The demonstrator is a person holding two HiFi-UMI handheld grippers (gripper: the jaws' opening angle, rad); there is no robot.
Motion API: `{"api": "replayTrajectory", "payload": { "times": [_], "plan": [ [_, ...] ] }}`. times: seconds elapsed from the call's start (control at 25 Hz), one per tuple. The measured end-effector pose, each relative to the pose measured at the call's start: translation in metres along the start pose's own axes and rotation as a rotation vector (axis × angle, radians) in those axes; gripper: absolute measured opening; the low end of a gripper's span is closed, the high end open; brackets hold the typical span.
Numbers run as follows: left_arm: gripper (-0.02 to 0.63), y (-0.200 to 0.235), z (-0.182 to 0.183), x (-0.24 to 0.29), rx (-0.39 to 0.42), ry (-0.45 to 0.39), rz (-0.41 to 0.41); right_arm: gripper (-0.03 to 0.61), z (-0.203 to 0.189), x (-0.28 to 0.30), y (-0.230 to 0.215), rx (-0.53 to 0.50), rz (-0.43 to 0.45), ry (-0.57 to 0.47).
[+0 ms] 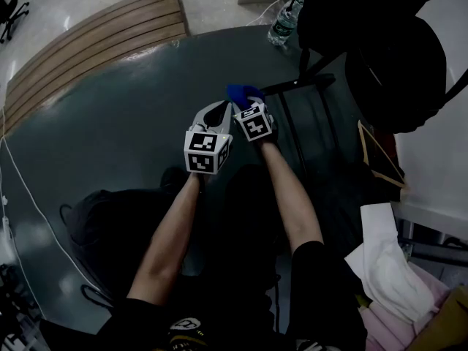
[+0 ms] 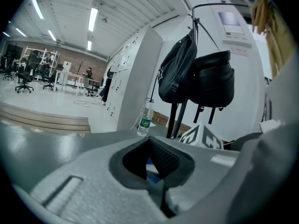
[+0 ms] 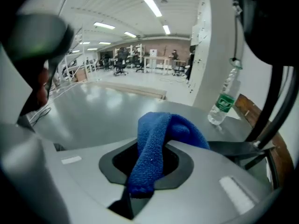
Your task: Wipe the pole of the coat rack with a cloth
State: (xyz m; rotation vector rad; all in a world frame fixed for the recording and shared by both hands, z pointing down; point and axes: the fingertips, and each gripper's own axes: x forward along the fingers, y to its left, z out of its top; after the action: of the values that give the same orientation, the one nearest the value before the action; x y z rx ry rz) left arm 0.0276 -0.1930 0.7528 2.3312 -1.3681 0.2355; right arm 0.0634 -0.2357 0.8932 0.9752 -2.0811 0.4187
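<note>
While nothing's actually touching the rack yet, the setup makes sense. The right tool (image 1: 248, 108) is clamped on the blue cloth (image 3: 154, 143), with a fat fold bunched out past the tips. I'd guess that's so there's soft stuff to press on the metal instead of bare plastic. It sits about dead centre in the head view, low over the dark floor (image 1: 110, 123). The left tool (image 1: 217, 112) is just to its left, jaws pressed together on nothing, so it looks like a spare for now.

The pole (image 2: 174, 120) comes down under the two black bags (image 2: 205, 78), right of centre in the left gripper view. Those bags cover the upper part, so the bare lower stretch is probably the easy place to start. There's a water bottle (image 1: 284, 22) standing at the top of the head view, right of centre.
</note>
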Motion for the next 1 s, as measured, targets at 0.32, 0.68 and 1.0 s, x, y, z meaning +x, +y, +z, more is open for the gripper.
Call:
{"api": "replayTrajectory", "payload": {
  "times": [0.32,0.68,1.0],
  "plan": [
    [0.005,-0.017,0.003,0.005,0.007,-0.002,-0.037,0.074,-0.018,-0.063,-0.165,0.44,-0.236,-0.068],
    [0.005,-0.023,0.006,0.008,0.018,0.0,-0.042,0.071,-0.01,-0.059,-0.139,0.379,-0.2,-0.083],
    [0.005,-0.021,0.005,0.008,0.027,0.005,-0.038,0.074,0.008,-0.02,-0.031,0.032,-0.044,-0.062]
  ]
}}
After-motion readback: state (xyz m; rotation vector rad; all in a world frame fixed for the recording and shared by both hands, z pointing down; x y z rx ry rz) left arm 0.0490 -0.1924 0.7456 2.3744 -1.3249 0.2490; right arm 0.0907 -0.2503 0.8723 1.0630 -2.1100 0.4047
